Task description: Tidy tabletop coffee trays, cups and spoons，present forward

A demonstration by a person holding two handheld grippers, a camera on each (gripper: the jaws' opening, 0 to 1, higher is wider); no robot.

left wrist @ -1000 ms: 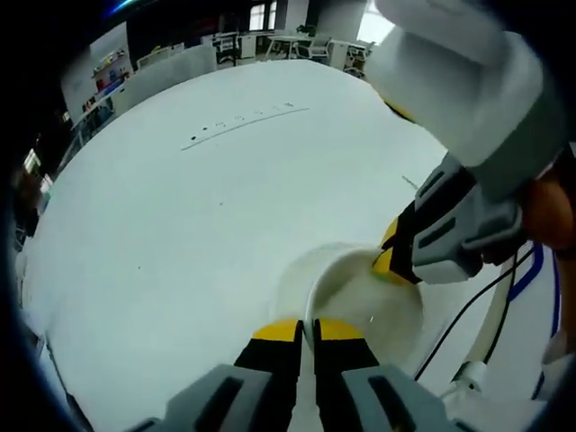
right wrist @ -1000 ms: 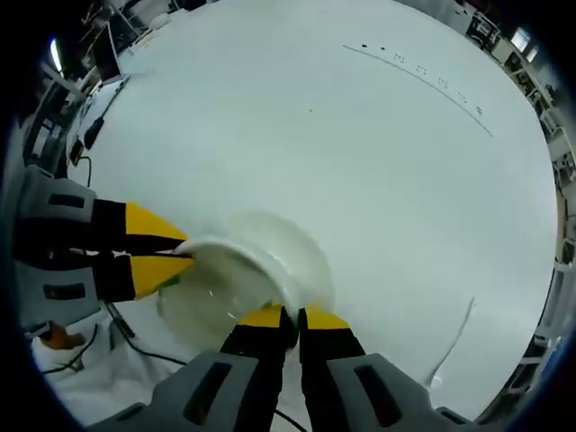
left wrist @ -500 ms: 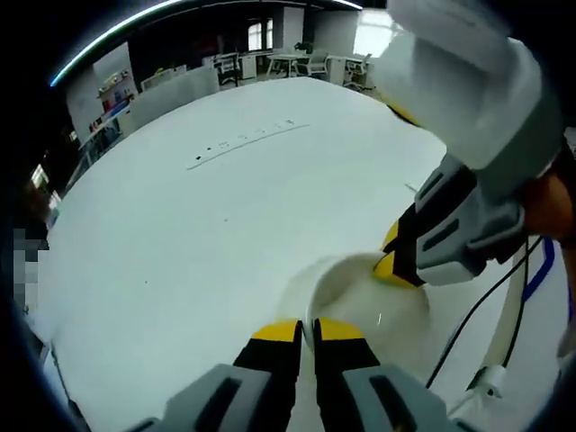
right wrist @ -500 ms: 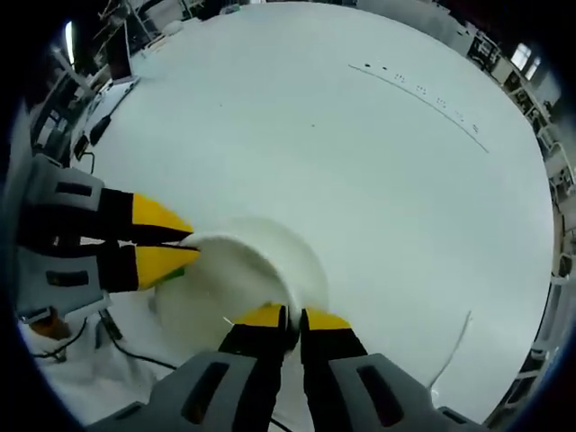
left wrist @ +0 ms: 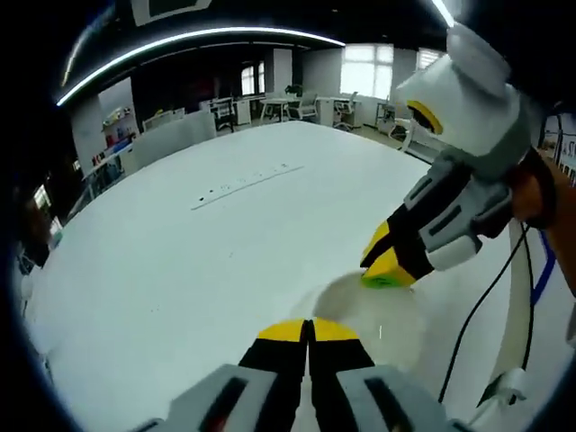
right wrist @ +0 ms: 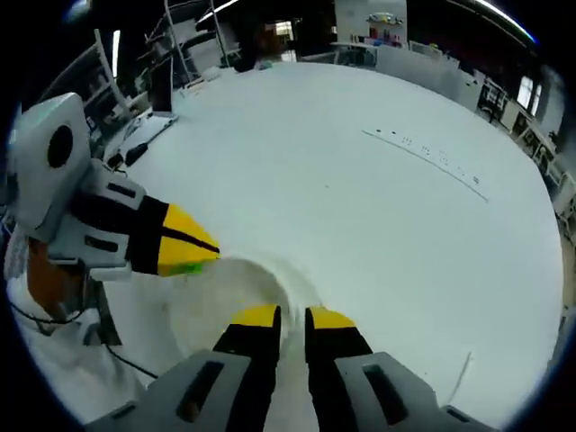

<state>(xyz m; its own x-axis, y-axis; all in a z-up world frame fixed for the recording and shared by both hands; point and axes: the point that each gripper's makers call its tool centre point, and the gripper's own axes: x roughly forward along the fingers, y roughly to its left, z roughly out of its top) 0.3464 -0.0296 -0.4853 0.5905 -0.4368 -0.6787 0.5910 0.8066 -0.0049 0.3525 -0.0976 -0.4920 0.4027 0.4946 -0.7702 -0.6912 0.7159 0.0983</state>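
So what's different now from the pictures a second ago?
Both cameras have tipped upward, so more of the room shows past the white table. The white saucer looks flatter and blurrier now. The left gripper and right gripper stay pinched on opposite edges of it. Nothing was let go.

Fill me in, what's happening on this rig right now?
A person works two handheld grippers on one white saucer on a white table. The left gripper is shut on the saucer's near rim. The right gripper pinches another part of the rim. The saucer is blurred, so whether it is lifted or resting on the table is unclear.
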